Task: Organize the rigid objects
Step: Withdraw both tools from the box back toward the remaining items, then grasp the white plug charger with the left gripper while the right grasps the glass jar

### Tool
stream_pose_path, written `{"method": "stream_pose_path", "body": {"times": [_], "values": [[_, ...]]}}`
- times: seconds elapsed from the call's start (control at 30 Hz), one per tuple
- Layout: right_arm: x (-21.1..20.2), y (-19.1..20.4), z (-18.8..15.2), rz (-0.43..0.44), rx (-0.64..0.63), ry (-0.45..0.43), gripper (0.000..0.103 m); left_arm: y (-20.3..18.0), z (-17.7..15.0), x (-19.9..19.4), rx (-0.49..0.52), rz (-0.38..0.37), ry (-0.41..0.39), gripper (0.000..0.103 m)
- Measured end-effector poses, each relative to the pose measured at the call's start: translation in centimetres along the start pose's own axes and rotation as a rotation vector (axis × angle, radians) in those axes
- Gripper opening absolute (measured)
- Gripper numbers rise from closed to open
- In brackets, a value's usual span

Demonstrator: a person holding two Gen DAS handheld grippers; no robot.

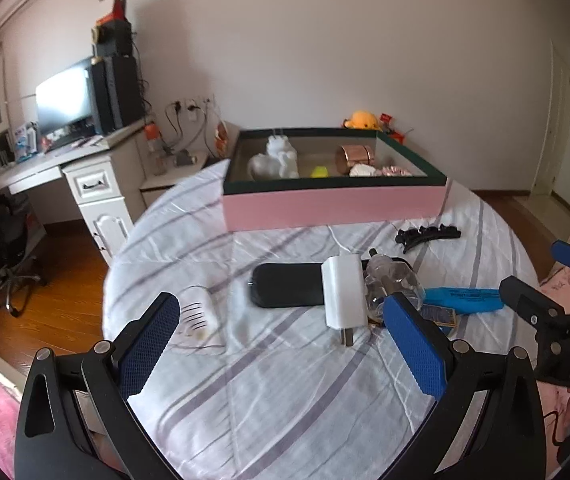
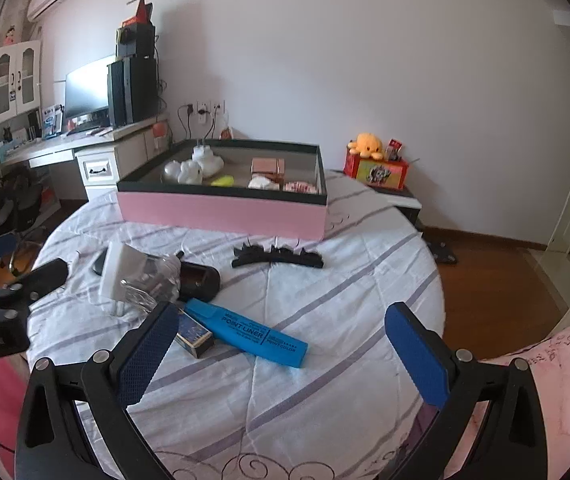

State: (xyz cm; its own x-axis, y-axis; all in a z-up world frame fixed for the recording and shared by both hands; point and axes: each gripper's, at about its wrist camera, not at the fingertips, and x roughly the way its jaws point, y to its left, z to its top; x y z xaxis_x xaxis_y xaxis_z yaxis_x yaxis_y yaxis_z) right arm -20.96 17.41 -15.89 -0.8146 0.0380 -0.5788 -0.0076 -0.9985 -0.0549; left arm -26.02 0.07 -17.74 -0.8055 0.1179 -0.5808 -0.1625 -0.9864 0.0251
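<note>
Left gripper [image 1: 281,322] spread wide, empty, hovering low over striped sheet [image 1: 285,380] on round table; blue pads [image 1: 415,344] framing a cluster of small items. Right gripper [image 2: 281,322] likewise wide and empty, poised above bare sheet at near edge. Between left fingers, farther off: white charger [image 1: 343,292] lying across black case [image 1: 285,285], prongs toward camera; clear bottle [image 1: 393,284] touching charger's right side. Blue highlighter [image 1: 461,300] just right of bottle, flat, marked POINT LINER in right view; small dark matchbox-like box [image 1: 439,315] touching its near end. White oval piece [image 1: 199,312] with dark slits just beside left pad, apart from case. Black hair claw [image 1: 427,236] lying alone farther back, near pink box [image 1: 333,204]. Pink box with dark green rim at far side of table, open on top; inside, white figurines [image 1: 275,158] to left, small yellow item [image 1: 319,171] in middle, copper-coloured cylinder [image 1: 355,158] and pale shell-like bits to right. Seen from right wrist: highlighter [image 2: 247,332] diagonal between fingers, nearer left pad; charger [image 2: 119,276] and bottle [image 2: 153,280] at far left; hair claw [image 2: 277,258] in front of pink box [image 2: 221,210]. Beyond table: desk [image 1: 45,164] with monitor [image 1: 65,102], yellow plush [image 2: 369,144] on red box [image 2: 381,172], wooden floor.
</note>
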Motion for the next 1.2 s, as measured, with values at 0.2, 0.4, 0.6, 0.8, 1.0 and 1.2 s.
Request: {"method": "stream_pose_path", "body": {"times": [0.2, 0.4, 0.6, 0.8, 1.0, 1.2], "values": [[1.7, -0.3, -0.1, 0.018, -0.001, 0.029, 0.103, -1.0, 0.1, 3.5, 0.023, -0.042, 0.072, 0.080], [2.6, -0.6, 0.2, 0.036, 0.006, 0.038, 0.103, -2.2, -0.1, 5.9, 0.046, -0.082, 0.134, 0.055], [2.8, 0.0, 0.4, 0.045, -0.005, 0.043, 0.103, -2.7, -0.4, 6.1, 0.068, -0.104, 0.126, 0.024], [3.1, 1.7, 0.8, 0.066, -0.030, 0.044, 0.103, -1.0, -0.7, 4.4, 0.067, -0.084, 0.121, 0.023], [3.7, 4.8, 1.5, 0.098, -0.064, 0.046, 0.103, 0.9, -1.0, 2.3, 0.075, -0.078, 0.101, 0.023], [5.4, 7.1, 1.4, 0.162, -0.060, 0.081, 0.097, 2.6, -1.3, 1.8, 0.057, -0.075, 0.106, 0.023]]}}
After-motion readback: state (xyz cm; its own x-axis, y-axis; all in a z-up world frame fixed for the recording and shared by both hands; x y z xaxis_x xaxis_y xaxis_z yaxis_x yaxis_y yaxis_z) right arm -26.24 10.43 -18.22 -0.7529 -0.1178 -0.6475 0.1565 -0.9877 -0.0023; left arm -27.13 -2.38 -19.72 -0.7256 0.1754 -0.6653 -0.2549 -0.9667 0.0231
